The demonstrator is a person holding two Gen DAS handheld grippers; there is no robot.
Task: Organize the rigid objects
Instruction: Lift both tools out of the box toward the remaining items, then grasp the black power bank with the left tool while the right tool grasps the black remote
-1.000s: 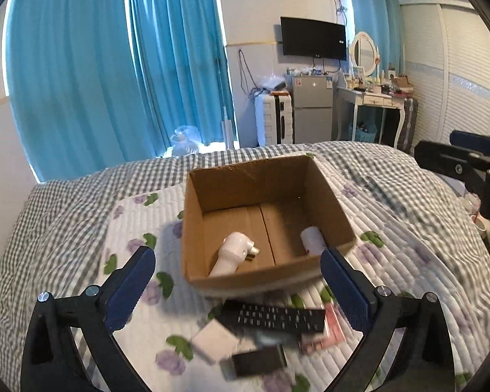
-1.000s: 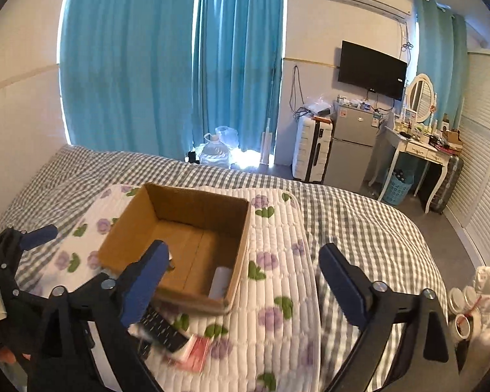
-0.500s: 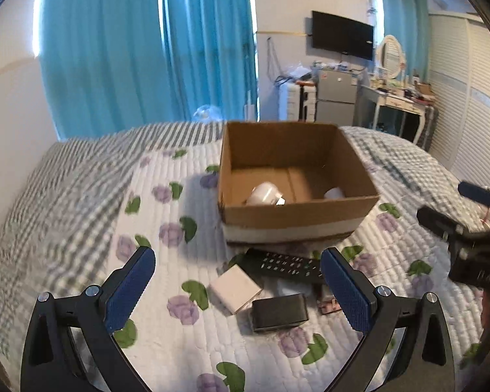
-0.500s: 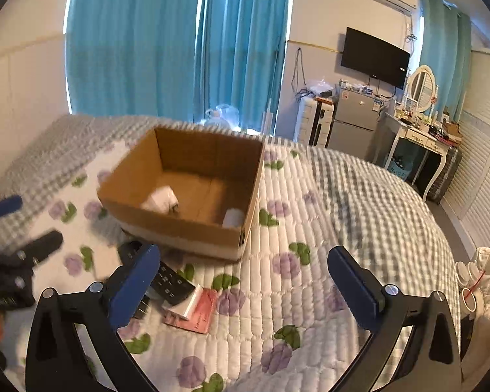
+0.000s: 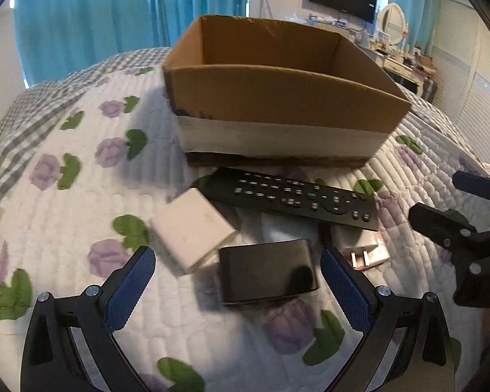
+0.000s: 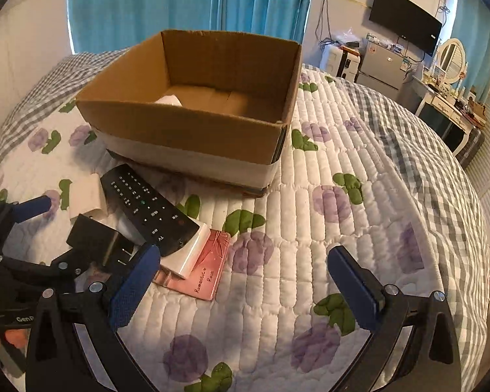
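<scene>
A brown cardboard box (image 5: pixel 287 98) (image 6: pixel 192 130) stands on the quilted bed. In front of it lie a black TV remote (image 5: pixel 294 196) (image 6: pixel 147 209), a white block (image 5: pixel 192 228) (image 6: pixel 86 197), a black box (image 5: pixel 268 274) (image 6: pixel 94 238), a white plug adapter (image 5: pixel 356 241) (image 6: pixel 186 254) and a pink card (image 6: pixel 202 271). My left gripper (image 5: pixel 238 290) is open, low over the black box, which lies between its fingers. My right gripper (image 6: pixel 241 281) is open and empty, just right of the pile. A white object (image 6: pixel 168 99) shows inside the box.
The flowered white quilt (image 6: pixel 326 228) covers a checked bedspread (image 6: pixel 424 150). Blue curtains (image 6: pixel 179 3), a wall TV (image 6: pixel 405 19), a small fridge (image 6: pixel 382 65) and a dressing table (image 6: pixel 447 104) stand beyond the bed.
Both grippers have come down and forward toward the pile in front of the box. The left one now straddles the black box. Both stay open.
</scene>
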